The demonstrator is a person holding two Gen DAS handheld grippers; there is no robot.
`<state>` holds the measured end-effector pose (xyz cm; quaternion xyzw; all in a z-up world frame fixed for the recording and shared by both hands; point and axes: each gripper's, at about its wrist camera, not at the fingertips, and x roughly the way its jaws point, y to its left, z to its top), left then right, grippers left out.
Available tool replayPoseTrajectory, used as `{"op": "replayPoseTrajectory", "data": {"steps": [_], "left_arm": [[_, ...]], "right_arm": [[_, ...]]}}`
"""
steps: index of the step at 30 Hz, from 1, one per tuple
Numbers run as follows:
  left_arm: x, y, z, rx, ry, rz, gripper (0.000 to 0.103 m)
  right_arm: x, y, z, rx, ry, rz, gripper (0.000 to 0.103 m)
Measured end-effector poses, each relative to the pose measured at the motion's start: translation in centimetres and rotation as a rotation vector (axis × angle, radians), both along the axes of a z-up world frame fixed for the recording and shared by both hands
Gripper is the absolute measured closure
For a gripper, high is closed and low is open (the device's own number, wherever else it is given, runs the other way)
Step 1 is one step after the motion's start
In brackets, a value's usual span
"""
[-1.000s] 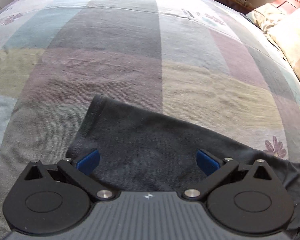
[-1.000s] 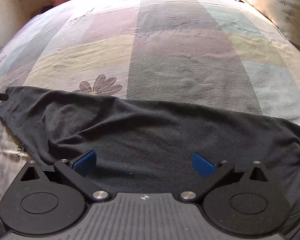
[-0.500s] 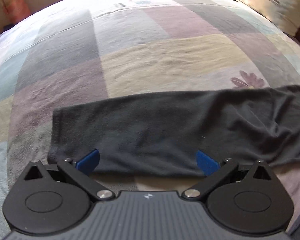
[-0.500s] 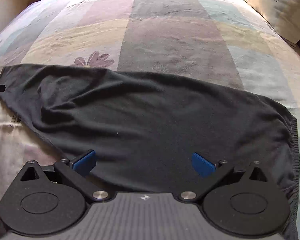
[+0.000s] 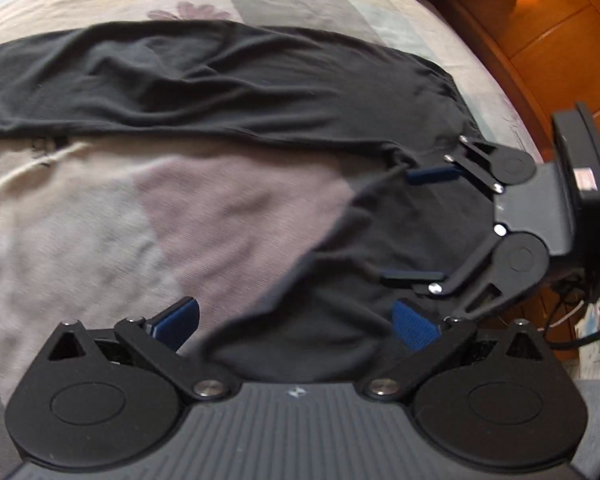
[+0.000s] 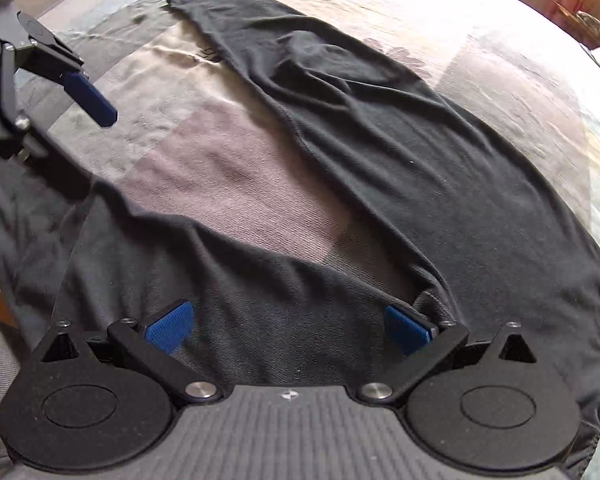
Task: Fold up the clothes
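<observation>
Right wrist view — dark garment point(image 6: 440, 168) lies wrinkled, V-shaped, both grippers point(image 6: 290, 326) spread wide.

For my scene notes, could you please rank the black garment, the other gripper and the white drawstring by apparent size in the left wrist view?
1. Black garment, by far.
2. Right gripper, though its nearness makes this unsure.
3. White drawstring, thin and blurred.

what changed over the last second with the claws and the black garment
Both claws swung round toward the waistband end of the black garment and now face each other: the left claw and right claw hang open over its dark fabric. Neither has gripped. The garment stays spread on the patchwork bedspread.
</observation>
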<state>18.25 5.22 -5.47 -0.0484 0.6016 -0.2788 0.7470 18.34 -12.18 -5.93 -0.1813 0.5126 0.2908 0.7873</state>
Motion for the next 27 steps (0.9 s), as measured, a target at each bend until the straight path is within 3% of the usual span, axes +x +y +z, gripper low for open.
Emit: {"op": "replayPoseTrajectory", "data": {"steps": [3, 6, 9, 11, 17, 22, 27], "left_arm": [[-1.4, -2.1, -1.7, -0.012, 0.039, -0.013, 0.001], [-1.2, -2.6, -3.6, 0.037, 0.036, 0.042, 0.001], [-0.3, -1.7, -2.9, 0.046, 0.04, 0.139, 0.001], [0.1, -1.3, -2.1, 0.051, 0.038, 0.168, 0.001], [0.6, -2.1, -0.8, 0.12, 0.05, 0.089, 0.001], [1.0, -4.1, -0.8, 0.143, 0.066, 0.011, 0.001], [1.8, -6.2, -0.3, 0.152, 0.059, -0.098, 0.001]], "right_arm": [[-0.2, -1.3, -0.4, 0.01, 0.012, -0.011, 0.0], [-0.2, -3.8, -0.8, -0.007, 0.014, -0.03, 0.0], [0.1, -7.3, -0.9, -0.037, 0.01, -0.09, 0.0], [-0.3, -10.3, -0.7, -0.029, 0.029, -0.204, 0.0], [-1.8, -19.0, -0.2, -0.001, 0.085, -0.529, 0.0], [-4.0, -21.2, -3.1, -0.012, 0.107, -0.522, 0.0], [-6.6, -24.7, -3.3, -0.005, 0.088, -0.562, 0.0]]}}
